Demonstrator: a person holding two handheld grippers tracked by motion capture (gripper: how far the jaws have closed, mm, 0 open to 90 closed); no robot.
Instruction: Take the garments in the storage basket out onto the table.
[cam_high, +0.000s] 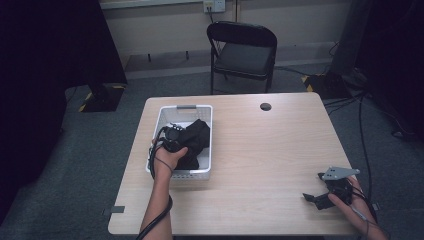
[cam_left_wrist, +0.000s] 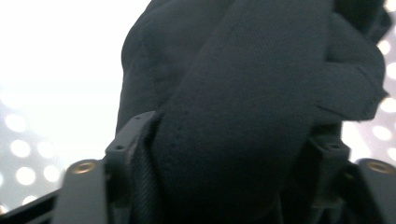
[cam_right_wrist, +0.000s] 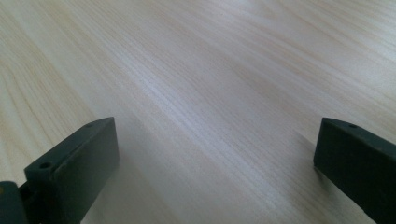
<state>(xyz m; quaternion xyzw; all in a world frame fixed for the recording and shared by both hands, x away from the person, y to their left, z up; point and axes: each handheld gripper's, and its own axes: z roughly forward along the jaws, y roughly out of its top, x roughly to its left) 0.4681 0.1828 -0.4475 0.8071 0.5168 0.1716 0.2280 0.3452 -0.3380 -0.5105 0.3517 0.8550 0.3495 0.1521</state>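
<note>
A black cloth (cam_high: 198, 134) lies bunched in a white perforated basket (cam_high: 212, 145) on the left half of the wooden table (cam_high: 265, 155). My left gripper (cam_high: 181, 138) reaches into the basket from the near side, held by a hand. In the left gripper view a thick fold of the black cloth (cam_left_wrist: 243, 93) sits pressed between the two jaws of my left gripper (cam_left_wrist: 231, 140), which is shut on it. My right gripper (cam_high: 313, 186) rests low over the table's near right corner. Its jaws stand wide apart, and the right gripper (cam_right_wrist: 215, 140) has bare wood between them.
A black folding chair (cam_high: 243, 50) stands behind the table's far edge. A round cable hole (cam_high: 265, 106) sits near the far edge of the tabletop. Cables (cam_high: 362, 130) trail on the floor to the right.
</note>
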